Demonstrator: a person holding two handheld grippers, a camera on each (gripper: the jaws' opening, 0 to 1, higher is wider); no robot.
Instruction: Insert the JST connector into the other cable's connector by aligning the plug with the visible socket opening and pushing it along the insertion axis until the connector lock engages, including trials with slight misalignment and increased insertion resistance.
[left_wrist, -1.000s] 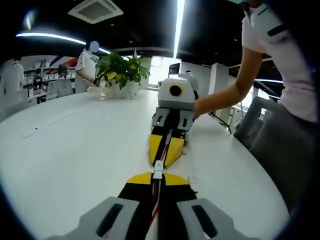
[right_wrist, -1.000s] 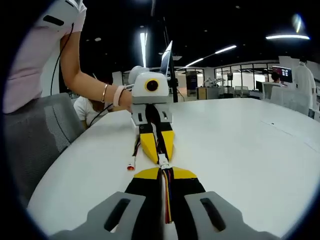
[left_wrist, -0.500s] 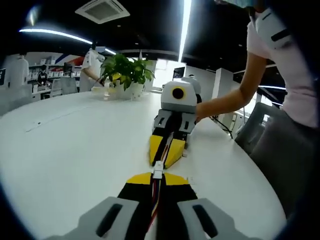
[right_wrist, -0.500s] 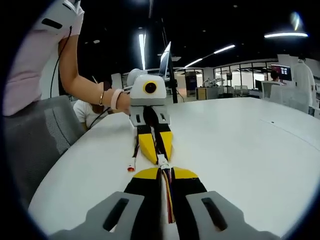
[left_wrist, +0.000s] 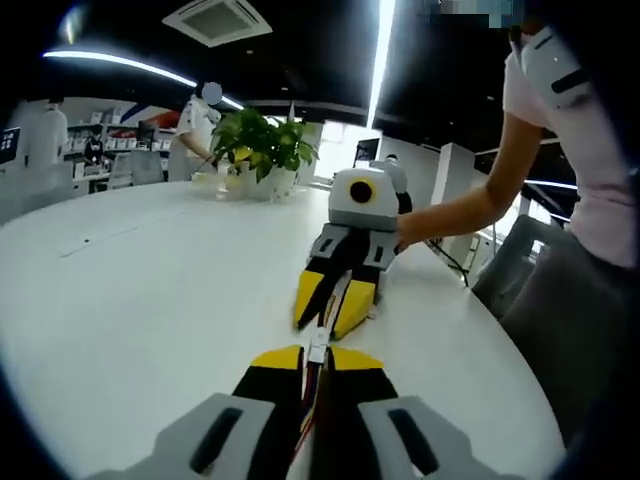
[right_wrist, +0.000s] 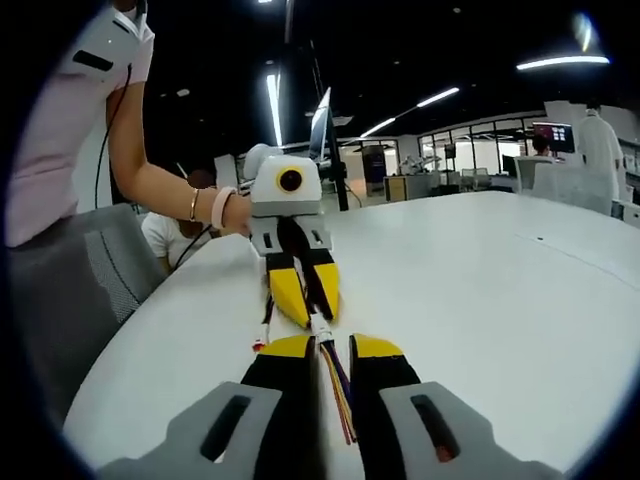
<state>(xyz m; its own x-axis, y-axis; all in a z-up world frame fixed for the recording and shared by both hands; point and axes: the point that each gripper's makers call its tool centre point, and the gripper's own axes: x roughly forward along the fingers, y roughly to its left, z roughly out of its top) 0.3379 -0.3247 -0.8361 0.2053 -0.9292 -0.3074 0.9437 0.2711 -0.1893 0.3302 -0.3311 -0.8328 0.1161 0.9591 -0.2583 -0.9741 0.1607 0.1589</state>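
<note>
- Left gripper (left_wrist: 315, 352): black fingers with yellow tips, drawn together on a bundle of coloured wires (left_wrist: 308, 410) that runs back between them; seen from the right gripper view (right_wrist: 301, 305) its yellow tips are closed on the cable.
- Right gripper (right_wrist: 333, 348): in its own view the yellow-tipped fingers stand slightly apart, a visible gap between them, with a multicoloured cable (right_wrist: 338, 395) lying in that gap; no clamping contact is evident. From the left gripper view (left_wrist: 334, 308) the same fingers form a narrow V.
- JST connector (left_wrist: 317, 349): small white housing, at the tips of the left gripper, directly between the two grippers and in line with both; in the right gripper view (right_wrist: 319, 329) it sits just ahead of the right gripper's tips. Whether plug and socket are fully seated cannot be told.
- Loose lead with a red-tipped end (right_wrist: 260, 344): lies on the table beside the grippers.
- Table (left_wrist: 150, 280): large, white, rounded edge; grippers held low over it.
- Potted plant (left_wrist: 262, 150): at the far side of the table.
- Person (left_wrist: 560, 170): pink short sleeve, hand behind each gripper; bracelets on the wrist (right_wrist: 218, 207).
</note>
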